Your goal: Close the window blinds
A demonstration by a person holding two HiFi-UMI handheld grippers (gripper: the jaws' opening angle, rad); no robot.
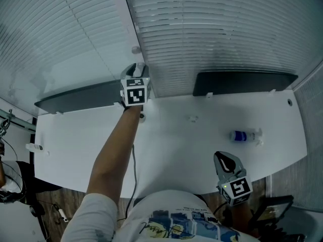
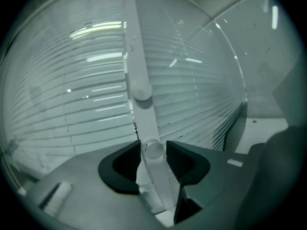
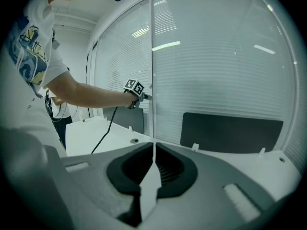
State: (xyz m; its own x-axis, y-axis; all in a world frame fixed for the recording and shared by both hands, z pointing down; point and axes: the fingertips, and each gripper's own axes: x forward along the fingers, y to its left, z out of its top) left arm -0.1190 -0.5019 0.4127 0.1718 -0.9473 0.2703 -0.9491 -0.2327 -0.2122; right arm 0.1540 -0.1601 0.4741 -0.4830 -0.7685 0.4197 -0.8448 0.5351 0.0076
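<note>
Blinds [image 1: 212,29] fill the windows behind the white table [image 1: 176,135], on both sides of a white post [image 2: 136,56]. At that post the left gripper [image 1: 138,68] is held up with its fingers apart, one on each side of a small round knob [image 2: 153,150] and not pressing on it. A second knob [image 2: 142,91] sits higher up. Further right, a small bottle [image 1: 245,135] lies on the table. The right gripper [image 1: 228,161] hovers at the near edge, fingers closed on nothing.
</note>
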